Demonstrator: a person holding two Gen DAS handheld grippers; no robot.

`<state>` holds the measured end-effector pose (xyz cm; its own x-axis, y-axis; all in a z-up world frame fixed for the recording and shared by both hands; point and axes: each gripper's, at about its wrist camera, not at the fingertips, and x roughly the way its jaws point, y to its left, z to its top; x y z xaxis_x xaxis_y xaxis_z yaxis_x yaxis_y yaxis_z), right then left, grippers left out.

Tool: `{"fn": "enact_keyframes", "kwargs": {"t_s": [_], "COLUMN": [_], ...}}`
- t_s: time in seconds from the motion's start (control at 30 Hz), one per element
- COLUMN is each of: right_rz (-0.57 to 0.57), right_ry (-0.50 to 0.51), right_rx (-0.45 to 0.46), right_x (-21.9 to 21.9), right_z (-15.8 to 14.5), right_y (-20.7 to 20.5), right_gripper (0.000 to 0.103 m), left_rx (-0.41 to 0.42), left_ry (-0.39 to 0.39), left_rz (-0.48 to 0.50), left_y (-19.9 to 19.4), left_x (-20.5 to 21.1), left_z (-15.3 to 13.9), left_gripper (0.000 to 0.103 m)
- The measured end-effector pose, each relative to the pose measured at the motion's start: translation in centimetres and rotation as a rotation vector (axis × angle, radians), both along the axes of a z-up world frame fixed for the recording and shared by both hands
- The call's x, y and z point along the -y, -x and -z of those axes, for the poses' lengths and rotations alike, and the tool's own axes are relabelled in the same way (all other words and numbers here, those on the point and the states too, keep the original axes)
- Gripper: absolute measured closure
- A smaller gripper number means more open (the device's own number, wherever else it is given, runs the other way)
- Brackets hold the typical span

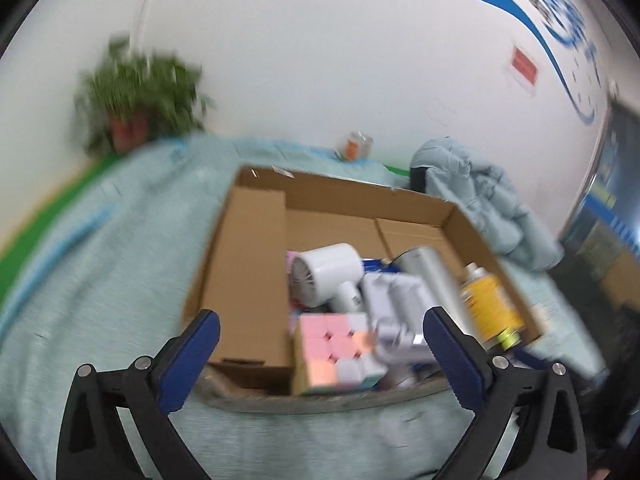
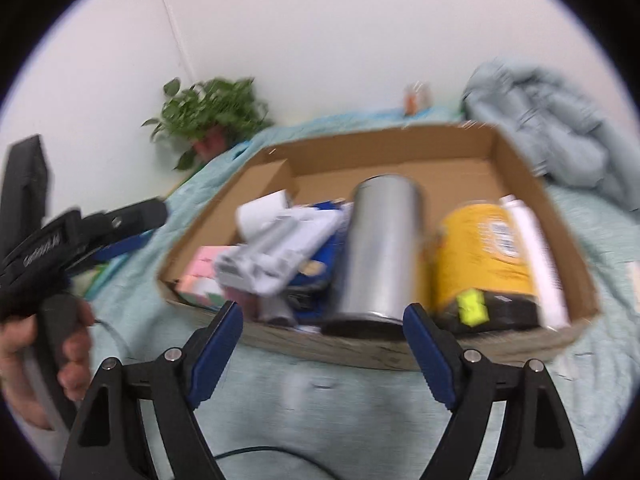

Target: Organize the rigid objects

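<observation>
Your left gripper [image 1: 320, 346] stands wide apart with nothing between its pads, hovering at the near edge of the cardboard box [image 1: 256, 264]. Just beyond its fingertips lies the pastel puzzle cube [image 1: 334, 354], beside a white hair dryer [image 1: 326, 272]. Your right gripper [image 2: 322, 338] is also spread and grips nothing; the silver cylinder [image 2: 378, 248] lies ahead of it in the box, beside what looks, through the blur, like a yellow can [image 2: 486, 256]. The box sits on a pale green cloth [image 2: 320, 404].

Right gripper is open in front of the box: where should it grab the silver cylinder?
Probably across the silver cylinder at its near end, coming straight ahead with the open right gripper. It lies lengthwise toward the camera, round sides exposed, yellow can close on its right.
</observation>
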<state>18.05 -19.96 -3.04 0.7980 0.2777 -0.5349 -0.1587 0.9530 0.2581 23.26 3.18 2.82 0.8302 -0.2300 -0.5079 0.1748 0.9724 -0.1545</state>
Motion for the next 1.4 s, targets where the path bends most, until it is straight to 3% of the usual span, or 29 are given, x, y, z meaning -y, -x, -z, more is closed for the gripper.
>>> {"fn": "enact_keyframes", "kwargs": {"t_s": [0.07, 0.27, 0.47, 0.6, 0.87, 1.4], "right_rz": [0.07, 0.151, 0.153, 0.163, 0.207, 0.213], "right_ry": [0.058, 0.122, 0.132, 0.173, 0.15, 0.179], "right_rx": [0.059, 0.176, 0.209, 0.236, 0.139, 0.119], "right_x": [0.5, 1.9, 1.4, 0.8, 1.8, 1.4], "right_z": [1.5, 3.7, 3.8, 3.7, 4.4, 4.6], "right_y": [1.5, 3.3, 3.6, 4.2, 2.7, 2.4], "right_gripper": [0.02, 0.02, 0.02, 0.018, 0.018, 0.018], "left_rx": [0.052, 0.077, 0.089, 0.087, 0.033, 0.059], "left_ry": [-0.037, -0.111, -0.056, -0.078, -0.153, -0.144], "left_rz": [-0.026, -0.064, -0.072, -0.083, -0.112, -0.146], "left_y": [1.6, 2.4, 2.9, 3.4, 2.6, 2.8], "left_x": [1.3, 5.3, 6.6, 7.5, 8.9, 8.0], "left_z": [1.6, 6.2, 8.8, 9.2, 10.2, 9.5], "left_gripper": [0.001, 0.001, 0.0, 0.0, 0.0, 0.0]}}
